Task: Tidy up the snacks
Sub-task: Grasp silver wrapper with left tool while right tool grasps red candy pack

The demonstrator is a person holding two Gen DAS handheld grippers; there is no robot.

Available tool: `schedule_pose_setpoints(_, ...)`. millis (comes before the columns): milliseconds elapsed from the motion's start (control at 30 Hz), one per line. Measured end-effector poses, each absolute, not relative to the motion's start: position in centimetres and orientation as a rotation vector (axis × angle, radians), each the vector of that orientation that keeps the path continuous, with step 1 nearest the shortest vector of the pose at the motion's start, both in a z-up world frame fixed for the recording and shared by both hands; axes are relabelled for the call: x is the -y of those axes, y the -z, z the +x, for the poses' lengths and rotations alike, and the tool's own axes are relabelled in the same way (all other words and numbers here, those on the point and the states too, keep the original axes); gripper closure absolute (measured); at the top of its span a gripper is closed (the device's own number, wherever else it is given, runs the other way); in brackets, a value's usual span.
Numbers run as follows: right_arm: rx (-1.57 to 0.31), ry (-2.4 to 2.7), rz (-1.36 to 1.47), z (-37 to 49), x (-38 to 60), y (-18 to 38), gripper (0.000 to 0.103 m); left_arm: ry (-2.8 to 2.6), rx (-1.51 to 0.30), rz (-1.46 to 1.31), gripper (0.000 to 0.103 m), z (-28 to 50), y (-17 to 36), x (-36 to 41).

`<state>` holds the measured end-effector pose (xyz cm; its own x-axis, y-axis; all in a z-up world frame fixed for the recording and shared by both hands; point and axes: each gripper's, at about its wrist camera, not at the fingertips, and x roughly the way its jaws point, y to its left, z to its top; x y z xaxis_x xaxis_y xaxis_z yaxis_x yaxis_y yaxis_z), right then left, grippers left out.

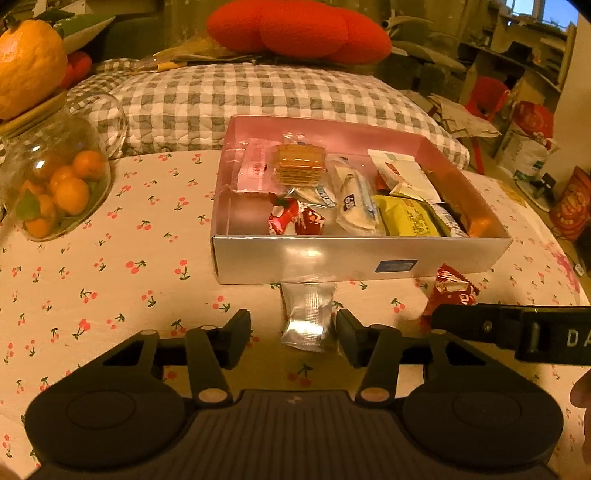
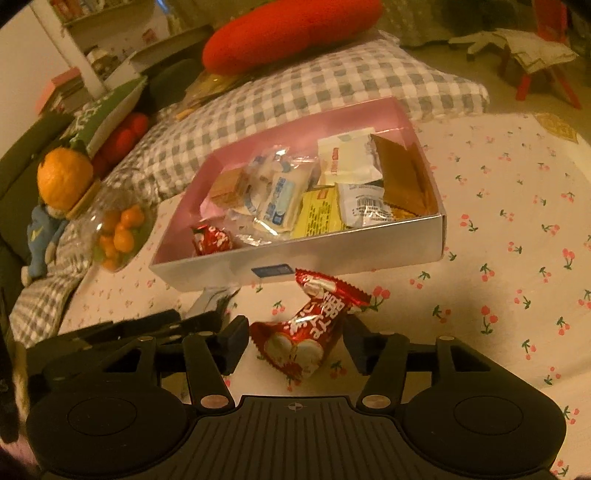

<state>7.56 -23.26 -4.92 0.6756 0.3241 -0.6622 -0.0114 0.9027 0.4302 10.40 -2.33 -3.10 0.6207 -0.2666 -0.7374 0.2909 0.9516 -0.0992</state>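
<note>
A pink-lined box (image 1: 362,256) holding several wrapped snacks sits on the cherry-print tablecloth; it also shows in the right wrist view (image 2: 332,254). A silver snack packet (image 1: 308,317) lies in front of the box, between the open fingers of my left gripper (image 1: 293,338), which do not press it. A red snack packet (image 2: 306,332) lies between the open fingers of my right gripper (image 2: 295,343); it also shows in the left wrist view (image 1: 452,290), with the right gripper's finger (image 1: 480,325) beside it. The silver packet (image 2: 210,299) peeks out in the right wrist view.
A glass jar of small oranges (image 1: 55,184) with a big orange (image 1: 29,62) on its lid stands left of the box. A checked cushion (image 1: 258,92) and a red pillow (image 1: 299,29) lie behind. The table edge curves at right (image 2: 554,354).
</note>
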Motion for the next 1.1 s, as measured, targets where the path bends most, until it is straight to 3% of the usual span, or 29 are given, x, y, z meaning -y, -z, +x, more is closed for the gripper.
schedule_pose_setpoints(167,-0.803,-0.151,0.405,7.9,23.0,5.4,0.047,0.317,-0.845,0.009,0.065,10.6,3.3,2.3)
schedule_pose_setpoints(233,-0.802,-0.135,0.392,7.9,22.8,5.6,0.05,0.33,-0.843,0.008,0.075,10.6,3.4,2.4)
schedule_pose_setpoints(333,-0.81,-0.129,0.36,7.8,22.6,5.7,0.069,0.338,-0.838,0.017,0.078,10.4,3.3,2.5)
schedule_pose_setpoints(500,-0.803,-0.146,0.334,7.5,22.4,5.4,0.077,0.351,-0.845,0.018,0.079,10.0,3.1,2.4)
schedule_pose_setpoints(1100,-0.807,-0.182,0.306,5.5,21.7,3.3,0.079,0.364,-0.837,0.002,0.08,8.0,1.3,2.2)
